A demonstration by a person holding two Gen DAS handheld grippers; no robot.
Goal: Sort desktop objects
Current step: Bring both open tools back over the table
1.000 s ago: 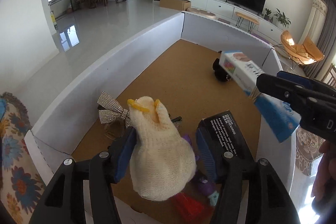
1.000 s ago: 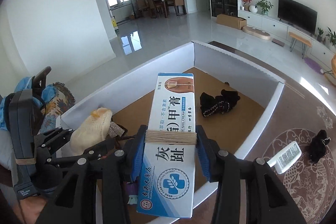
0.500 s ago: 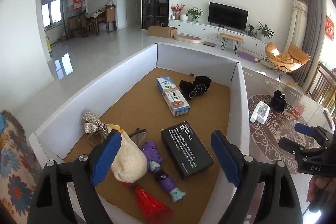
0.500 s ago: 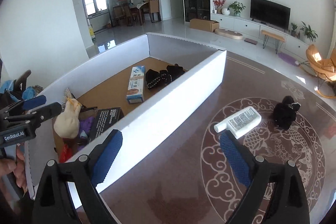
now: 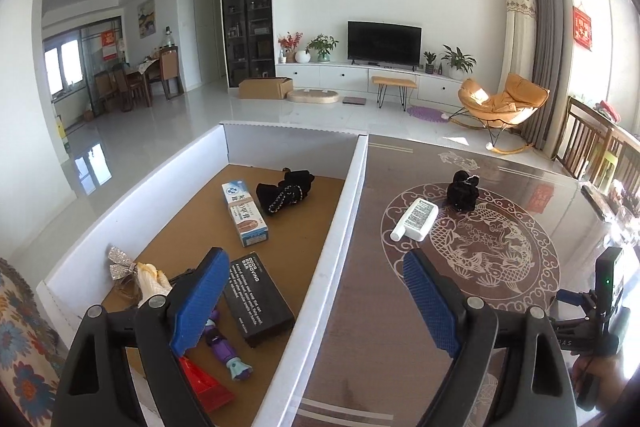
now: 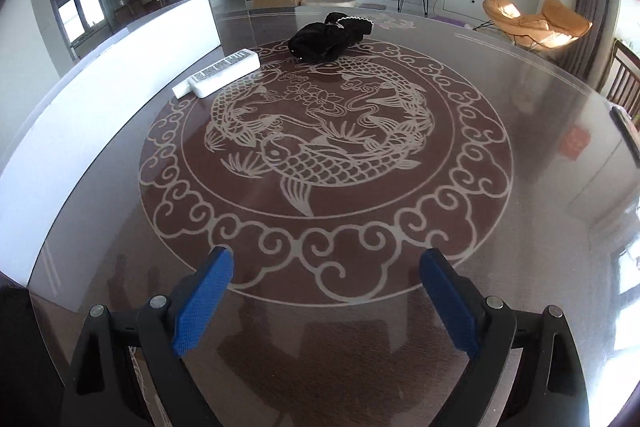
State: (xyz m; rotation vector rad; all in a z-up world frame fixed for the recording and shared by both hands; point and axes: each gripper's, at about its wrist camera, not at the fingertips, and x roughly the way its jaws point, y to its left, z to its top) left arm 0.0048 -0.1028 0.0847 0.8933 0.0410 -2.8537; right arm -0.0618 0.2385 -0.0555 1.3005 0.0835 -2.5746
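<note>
My left gripper (image 5: pixel 312 259) hangs open and empty over the right wall of the white sorting box (image 5: pixel 352 211). Inside the box lie a blue-and-white ointment carton (image 5: pixel 245 217), a black beaded cloth (image 5: pixel 285 189), a black bar box (image 5: pixel 256 297), a cream knitted toy (image 5: pixel 150 279), a silver bow (image 5: pixel 120 263), a purple figure (image 5: pixel 224 347) and a red piece (image 5: pixel 204 385). On the table outside it rest a white bottle (image 5: pixel 416 221) (image 6: pixel 218 73) and a black scrunchie (image 5: pixel 462 189) (image 6: pixel 328 37). My right gripper (image 6: pixel 327 255) is open and empty above the near rim of the table's fish pattern.
The round glass table (image 6: pixel 540 227) carries a carved fish medallion. The box's white wall (image 6: pixel 100 87) runs along its left side. A hand (image 5: pixel 596 377) holds the right device at the lower right of the left wrist view. Wooden chairs (image 5: pixel 592 143) stand behind the table.
Both grippers let go: the knitted toy and the ointment carton now lie in the box. The left gripper pulled back and swung right; the right gripper swung out over the table and sank.
</note>
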